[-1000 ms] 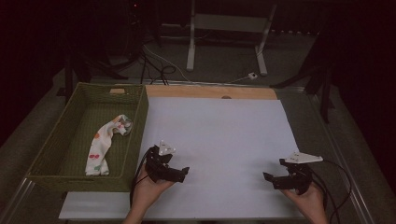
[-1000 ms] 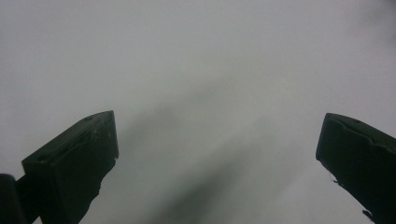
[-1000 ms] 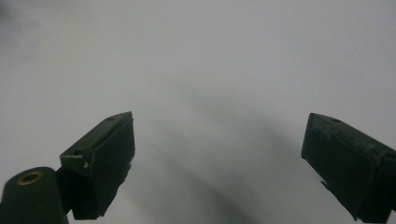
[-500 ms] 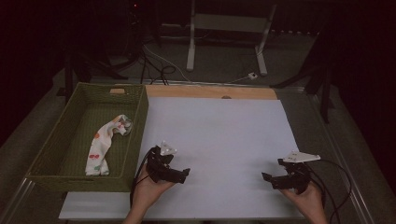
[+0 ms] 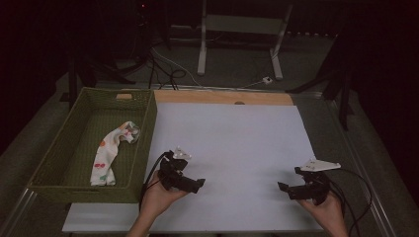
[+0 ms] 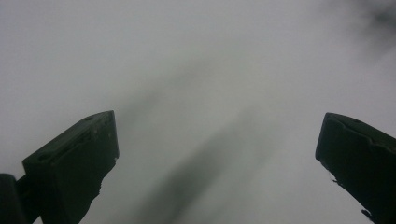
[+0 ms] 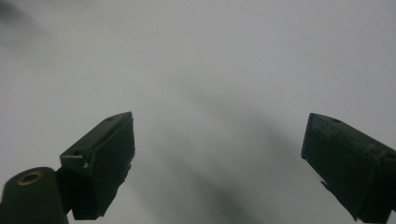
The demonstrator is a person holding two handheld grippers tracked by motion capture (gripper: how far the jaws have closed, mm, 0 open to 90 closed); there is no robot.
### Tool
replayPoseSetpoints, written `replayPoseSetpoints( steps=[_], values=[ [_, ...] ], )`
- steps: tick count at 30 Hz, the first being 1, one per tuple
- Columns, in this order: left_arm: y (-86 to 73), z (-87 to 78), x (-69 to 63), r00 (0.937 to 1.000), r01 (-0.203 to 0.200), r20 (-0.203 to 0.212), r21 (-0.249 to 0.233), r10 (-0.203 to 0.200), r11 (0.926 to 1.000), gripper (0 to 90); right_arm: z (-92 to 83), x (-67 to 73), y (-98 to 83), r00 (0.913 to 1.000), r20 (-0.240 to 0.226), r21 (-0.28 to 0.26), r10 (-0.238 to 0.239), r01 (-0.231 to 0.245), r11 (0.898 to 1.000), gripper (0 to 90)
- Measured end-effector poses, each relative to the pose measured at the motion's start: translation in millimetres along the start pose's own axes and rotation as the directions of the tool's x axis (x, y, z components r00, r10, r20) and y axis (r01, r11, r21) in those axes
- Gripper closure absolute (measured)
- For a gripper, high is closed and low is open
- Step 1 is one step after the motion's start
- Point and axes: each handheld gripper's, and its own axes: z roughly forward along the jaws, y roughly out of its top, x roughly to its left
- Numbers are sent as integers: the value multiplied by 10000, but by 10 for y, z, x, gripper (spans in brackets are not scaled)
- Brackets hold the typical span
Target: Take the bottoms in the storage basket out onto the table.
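Near edge of the counter: two hand-held grippers, the left hand-held gripper and right hand-held gripper, both with jaws spread wide and empty, seemingly resting low over bare white between moves. Farther left, one green basket holds one patterned sock, well apart from both, apparently dropped there for collection.

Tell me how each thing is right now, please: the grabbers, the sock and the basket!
left gripper: open, jaws wide apart, nothing between them, over the white sheet.
right gripper: open, holding nothing, over the white sheet.
sock: lying stretched out flat in the basket, untouched.
basket: upright at the table's left, no lid, with the sock in it.
white sheet: spread flat on the table.
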Motion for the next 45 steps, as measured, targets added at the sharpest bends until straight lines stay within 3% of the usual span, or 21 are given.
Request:
replayPoseSetpoints(
  steps=[3, 10, 21, 26, 35, 45],
  values=[
    [32, -37, -1, 9999, 32, 151, -2, -32, 10000, 6, -12, 0, 3, 10000, -34, -1, -1, 1, 10000, 95],
    [160, -246, 48, 9925, 350, 1167, 49, -353, 9994, 7, -17, 7, 14, 10000, -59, 17, -62, 62, 10000, 95],
    [259, -597, 144, 9848, 666, 1613, -52, -649, 9978, 6, -19, 6, 43, 9998, -157, 32, -77, 78, 10000, 95],
    [295, -752, 195, 9845, 724, 1607, -50, -707, 9974, 6, -16, 15, 62, 9997, -261, -11, 25, -26, 10000, 95],
    [355, -1009, 289, 9767, 1032, 1912, -228, -970, 9944, 6, -3, 17, 73, 9995, -319, 48, -32, 33, 10000, 95],
    [384, -1272, 461, 9768, 1296, 1765, -364, -1213, 9909, 7, -2, 10, 80, 9992, -390, 55, 29, -27, 10000, 95]
  ],
)
